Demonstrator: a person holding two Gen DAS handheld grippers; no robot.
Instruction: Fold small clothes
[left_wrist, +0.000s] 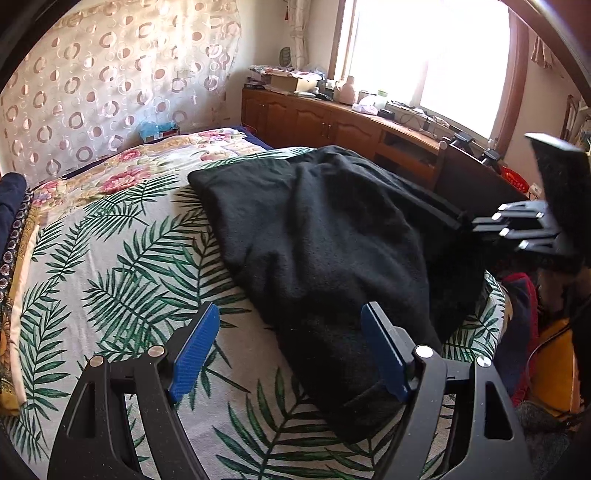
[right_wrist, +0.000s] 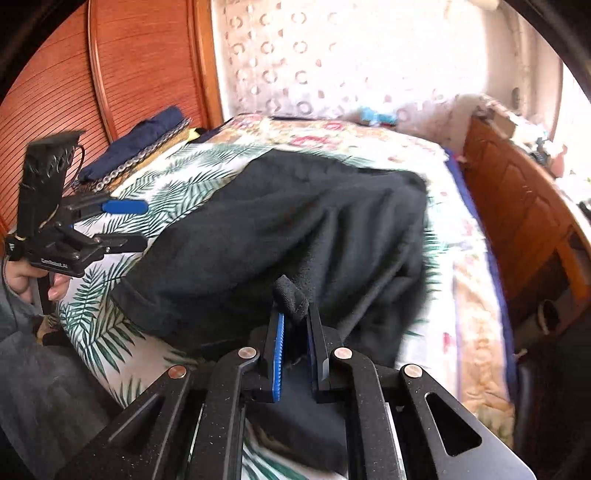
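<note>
A black garment (left_wrist: 332, 236) is spread over the palm-leaf bedcover (left_wrist: 110, 266). The left gripper (left_wrist: 288, 354) is held with its jaws wide apart; the garment's near edge is seen at 3 o'clock, against the right blue pad (left_wrist: 384, 358), unclamped. The right gripper (right_wrist: 295, 347) is clamped on a fold of the garment at its 12 o'clock.
</note>
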